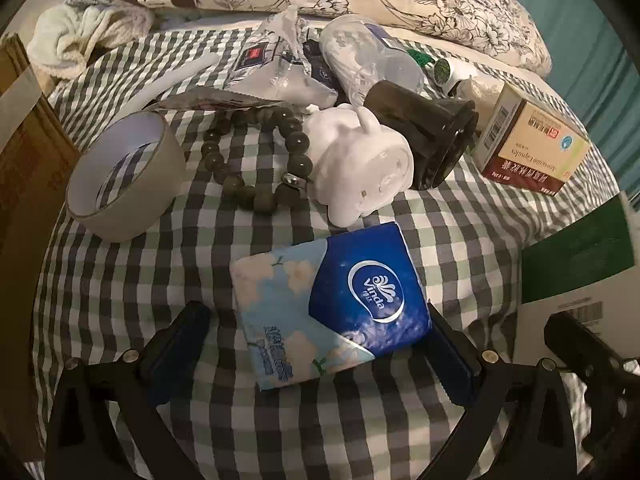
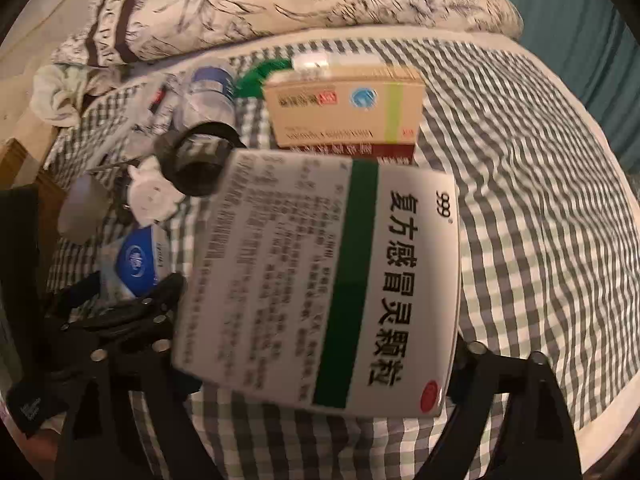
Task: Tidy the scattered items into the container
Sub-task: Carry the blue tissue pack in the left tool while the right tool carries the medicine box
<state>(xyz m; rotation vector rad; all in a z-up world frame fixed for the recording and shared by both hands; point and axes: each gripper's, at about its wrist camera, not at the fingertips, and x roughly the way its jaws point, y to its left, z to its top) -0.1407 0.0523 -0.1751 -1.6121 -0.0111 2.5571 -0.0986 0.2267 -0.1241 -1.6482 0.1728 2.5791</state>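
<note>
Tight in the middle, wide open on the right

Your best lane is the bare grey-and-white checked bedsheet (image 2: 540,200) on the right. The centre's jammed: white plastic pig figurine (image 1: 360,164), dark bead bracelet (image 1: 256,156), dark brown jar lying on its side (image 1: 420,136) all touching. The beige tape roll (image 1: 124,176) and brown cardboard box wall (image 1: 24,168) hem in the left.
</note>
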